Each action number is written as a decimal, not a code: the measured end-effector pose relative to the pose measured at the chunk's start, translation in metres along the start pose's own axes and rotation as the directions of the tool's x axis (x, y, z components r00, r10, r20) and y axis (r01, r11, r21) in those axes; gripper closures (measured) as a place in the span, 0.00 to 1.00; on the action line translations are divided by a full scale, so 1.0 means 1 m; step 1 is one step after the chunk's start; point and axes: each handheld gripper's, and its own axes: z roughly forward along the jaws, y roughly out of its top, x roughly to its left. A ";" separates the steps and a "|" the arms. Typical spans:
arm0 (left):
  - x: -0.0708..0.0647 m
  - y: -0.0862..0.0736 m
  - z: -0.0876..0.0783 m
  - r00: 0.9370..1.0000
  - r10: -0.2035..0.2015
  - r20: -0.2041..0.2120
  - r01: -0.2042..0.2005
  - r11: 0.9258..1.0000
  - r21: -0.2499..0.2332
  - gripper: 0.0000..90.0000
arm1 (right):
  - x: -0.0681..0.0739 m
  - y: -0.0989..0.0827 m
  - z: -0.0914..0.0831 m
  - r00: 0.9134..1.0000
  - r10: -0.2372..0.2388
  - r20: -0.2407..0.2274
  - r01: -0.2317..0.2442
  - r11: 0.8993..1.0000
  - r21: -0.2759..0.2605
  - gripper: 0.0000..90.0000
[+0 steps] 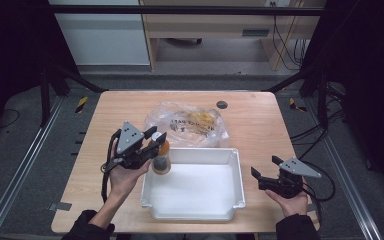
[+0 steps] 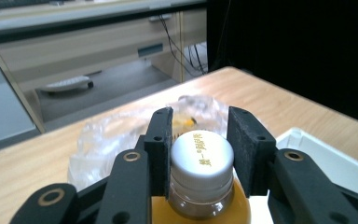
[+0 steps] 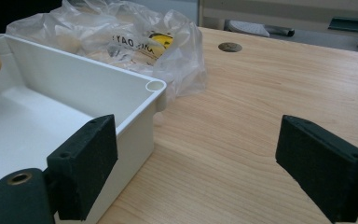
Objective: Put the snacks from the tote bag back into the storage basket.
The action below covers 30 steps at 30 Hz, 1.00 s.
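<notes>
High view is showing me holding a small bottle (image 1: 161, 159) of orange drink by its cap in my left gripper (image 1: 156, 138), right over the near-left corner of the white tub (image 1: 230, 159) that I am taking as my landmark. In the left gripper view my fingers (image 2: 160, 140) are pinching the silver cap (image 2: 201, 153) from both sides, pads pressed against it, with the bottle hanging upright below them. The bottle is sitting at the tub's left rim, its lower half looking as if it is just inside the wall, though I cannot tell whether its base is touching the tub floor or hanging above it. Behind the tub, a crumpled clear plastic bag (image 1: 187, 121) is lying on the desk (image 1: 260, 120), touching or almost touching the tub's far wall, with something yellow showing through it. My right gripper (image 1: 267, 169) is waiting to the right of the tub, just beside its outer wall; in the right gripper view its fingers (image 3: 86, 161) are standing spread wide with nothing between them but bare wood. I am judging the job as moving the bottle into the tub, and that it is most of the way there: what is left is lowering it, letting go, and then seeing to whatever is in the bag.
</notes>
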 end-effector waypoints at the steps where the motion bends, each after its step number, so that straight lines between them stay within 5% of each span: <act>1: -0.001 -0.005 0.001 1.000 0.006 -0.003 -0.006 1.000 0.015 0.69 | 0.000 0.000 0.000 1.000 -0.001 0.001 0.001 1.000 -0.001 0.14; 6: 0.002 -0.035 0.009 1.000 0.000 -0.007 0.000 0.995 0.097 0.69 | 0.000 0.000 0.001 1.000 -0.005 0.001 0.005 1.000 0.002 0.14; 8: 0.001 -0.043 0.010 1.000 0.011 -0.016 -0.009 0.996 0.094 0.69 | 0.000 0.000 0.001 1.000 -0.004 0.000 0.004 1.000 0.002 0.14; 30: 0.001 -0.047 0.006 1.000 -0.021 -0.006 0.021 0.997 0.080 0.68 | 0.000 -0.002 0.000 1.000 0.001 0.007 -0.001 1.000 0.009 0.14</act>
